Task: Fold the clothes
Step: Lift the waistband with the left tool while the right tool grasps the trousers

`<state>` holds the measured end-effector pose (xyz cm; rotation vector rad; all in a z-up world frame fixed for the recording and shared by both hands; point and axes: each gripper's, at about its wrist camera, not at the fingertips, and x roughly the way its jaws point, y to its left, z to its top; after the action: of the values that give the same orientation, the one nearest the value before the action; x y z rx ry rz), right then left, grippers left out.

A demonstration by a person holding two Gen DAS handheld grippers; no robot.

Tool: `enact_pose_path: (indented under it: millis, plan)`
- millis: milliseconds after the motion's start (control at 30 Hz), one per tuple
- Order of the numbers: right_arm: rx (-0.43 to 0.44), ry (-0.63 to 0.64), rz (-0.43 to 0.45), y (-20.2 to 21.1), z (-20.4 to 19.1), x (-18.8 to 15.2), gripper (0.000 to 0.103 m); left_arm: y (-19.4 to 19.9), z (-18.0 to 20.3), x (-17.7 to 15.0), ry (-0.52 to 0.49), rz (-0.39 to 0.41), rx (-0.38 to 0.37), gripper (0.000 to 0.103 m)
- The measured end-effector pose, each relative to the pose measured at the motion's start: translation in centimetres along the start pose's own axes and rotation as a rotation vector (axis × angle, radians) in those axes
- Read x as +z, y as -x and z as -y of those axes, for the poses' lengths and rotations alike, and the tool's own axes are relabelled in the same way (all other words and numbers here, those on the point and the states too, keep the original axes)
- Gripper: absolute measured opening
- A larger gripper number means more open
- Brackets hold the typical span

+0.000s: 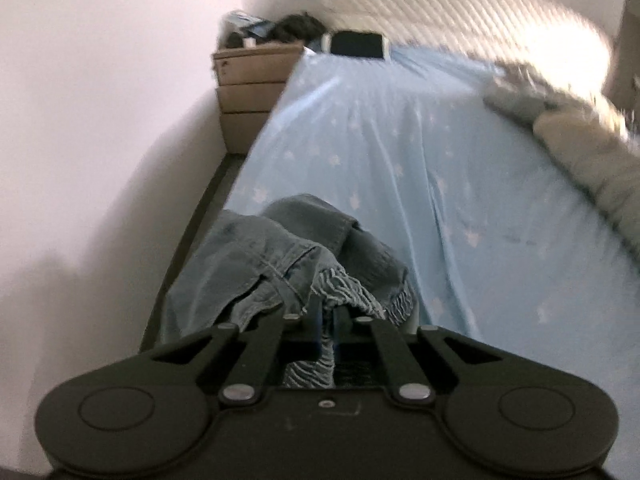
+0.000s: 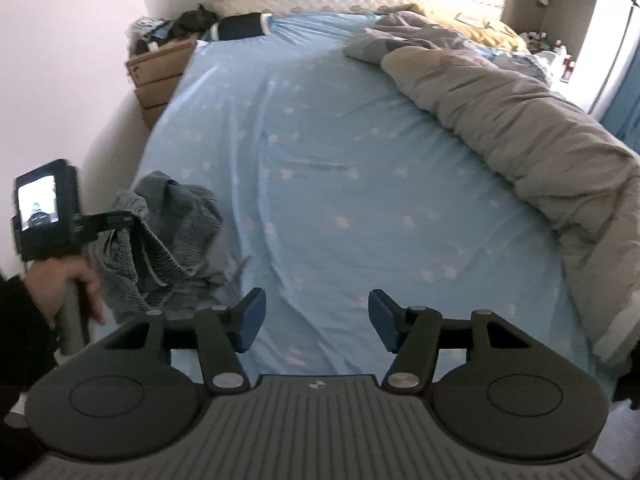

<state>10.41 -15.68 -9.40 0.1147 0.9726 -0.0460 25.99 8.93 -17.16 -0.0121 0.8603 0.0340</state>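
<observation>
I have my left gripper [image 1: 328, 312] clamped on the fringed hem of the denim garment [image 2: 168, 232], bunched at the bed's [image 2: 340, 160] near left edge, so it hangs free, while my right gripper [image 2: 316, 320] waits half-open and empty over the sheet.

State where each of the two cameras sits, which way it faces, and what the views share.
Left wrist: on the left gripper, looking up the bed; jaws shut on the denim garment.
Right wrist: on the right gripper, open over the sheet; shows the person's left hand.
Shared: garment, bed, grey duvet, wooden drawers.
</observation>
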Motion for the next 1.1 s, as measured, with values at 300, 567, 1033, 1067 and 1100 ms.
enact_pose_path:
  millis: [300, 567, 1033, 1067, 1100]
  plan:
    - [0.252, 0.35, 0.018, -3.9, -8.1, 1.2, 0.053, 9.1, -7.2, -1.3, 0.147, 0.06, -0.051, 0.003]
    - [0.392, 0.743, 0.038, -8.3, -17.3, 2.3, 0.047, 13.4, -9.6, -1.3, 0.2, 0.109, -0.13, 0.003]
    - [0.273, 0.666, -0.177, -16.7, -13.4, -2.1, 0.047, 16.8, -11.1, -0.2, 0.204, 0.152, -0.206, 0.003]
    - [0.263, 0.651, -0.184, -17.1, -12.8, -2.4, 0.047, 16.9, -11.2, -0.1, 0.201, 0.153, -0.207, 0.003]
    - [0.251, 0.635, -0.185, -17.5, -12.2, -2.7, 0.047, 17.0, -11.2, 0.1, 0.198, 0.154, -0.21, 0.003]
